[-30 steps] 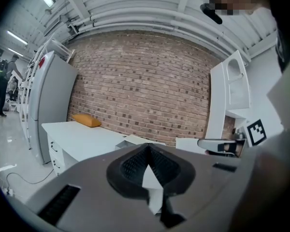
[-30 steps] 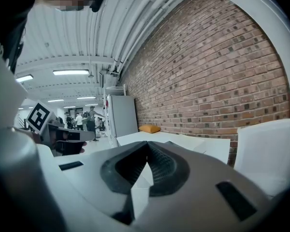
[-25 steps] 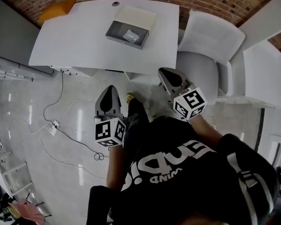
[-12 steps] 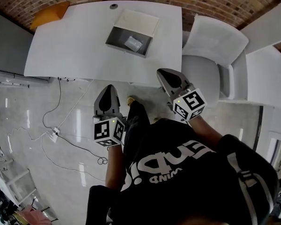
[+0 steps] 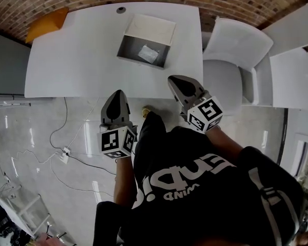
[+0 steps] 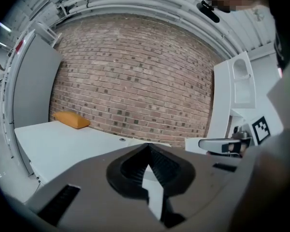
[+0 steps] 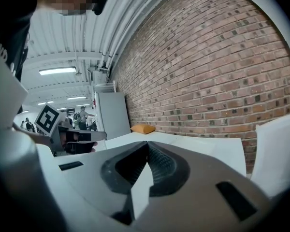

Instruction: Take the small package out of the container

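Note:
On the white table (image 5: pixel 77 60) stands a grey open-topped container (image 5: pixel 127 48) with a white flap at its far side. A small clear package (image 5: pixel 148 53) lies inside it. My left gripper (image 5: pixel 116 93) hangs over the floor just short of the table's near edge, shut and empty. My right gripper (image 5: pixel 174 79) sits at the near edge, to the right of the container, also shut with nothing held. In the left gripper view the jaws (image 6: pixel 147 147) meet at their tips; the same holds in the right gripper view (image 7: pixel 146 144). Neither gripper view shows the package.
A white chair (image 5: pixel 236 40) stands to the right of the table, with another white surface (image 5: pixel 295 76) beyond it. An orange cushion (image 5: pixel 45 22) lies at the table's far left corner. Cables (image 5: pixel 66 152) run over the glossy floor at left. A brick wall (image 6: pixel 135 81) backs the table.
The table and container have come nearer and sit lower in the head view. Both grippers have moved up towards the table's near edge and stay shut.

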`<state>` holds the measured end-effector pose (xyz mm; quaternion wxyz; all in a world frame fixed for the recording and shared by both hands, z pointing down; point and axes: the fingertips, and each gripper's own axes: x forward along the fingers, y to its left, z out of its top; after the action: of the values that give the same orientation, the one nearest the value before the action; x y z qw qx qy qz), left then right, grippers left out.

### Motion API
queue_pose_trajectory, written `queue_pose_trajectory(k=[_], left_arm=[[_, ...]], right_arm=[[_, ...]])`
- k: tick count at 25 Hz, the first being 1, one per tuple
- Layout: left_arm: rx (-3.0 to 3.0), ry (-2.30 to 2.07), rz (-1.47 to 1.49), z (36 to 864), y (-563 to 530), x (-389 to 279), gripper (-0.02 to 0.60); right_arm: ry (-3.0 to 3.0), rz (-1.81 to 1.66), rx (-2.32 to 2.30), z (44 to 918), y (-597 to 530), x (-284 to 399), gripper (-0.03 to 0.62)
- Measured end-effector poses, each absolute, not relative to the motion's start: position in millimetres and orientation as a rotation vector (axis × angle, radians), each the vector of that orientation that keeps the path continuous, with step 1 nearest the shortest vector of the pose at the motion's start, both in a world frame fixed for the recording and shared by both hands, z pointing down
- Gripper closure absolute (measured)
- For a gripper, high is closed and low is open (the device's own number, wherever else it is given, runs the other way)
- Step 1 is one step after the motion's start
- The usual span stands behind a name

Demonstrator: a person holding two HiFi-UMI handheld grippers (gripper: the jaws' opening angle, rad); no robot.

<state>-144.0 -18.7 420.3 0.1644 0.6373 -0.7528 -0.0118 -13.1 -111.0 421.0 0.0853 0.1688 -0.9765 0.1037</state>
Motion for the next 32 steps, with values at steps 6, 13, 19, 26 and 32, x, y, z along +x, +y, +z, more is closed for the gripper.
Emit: queue_pose_trajectory(k=[6,13,19,26,32], left_arm=[[1.885,-2.09,-0.03,419.3,-34.2,-158.9,0.575],[1.956,-2.038,-0.032,414.6,-53.6,-175.6,0.575],[1.992,-2.015,-0.028,417.8,-72.9,-184.1,0.576],[2.005,-1.999,-0.047,419.5,-92.6,-181.9,0.575],[2.015,-2.013,-0.05,414.8,-103.7,-188.8,0.576]], right_arm=[[-2.921,0.29,0.6,412.1,-128.8,-25.1,0.595],[-2.935,0.265,0.674,403.0,-139.8,-41.7,0.595],[-2.934,0.238,0.733,400.6,-156.3,-45.3,0.595],[-2.943,0.222,0.742,398.9,-170.8,-47.4,0.594],[-2.96,0.212,0.727,397.1,-183.4,-60.2,0.594]])
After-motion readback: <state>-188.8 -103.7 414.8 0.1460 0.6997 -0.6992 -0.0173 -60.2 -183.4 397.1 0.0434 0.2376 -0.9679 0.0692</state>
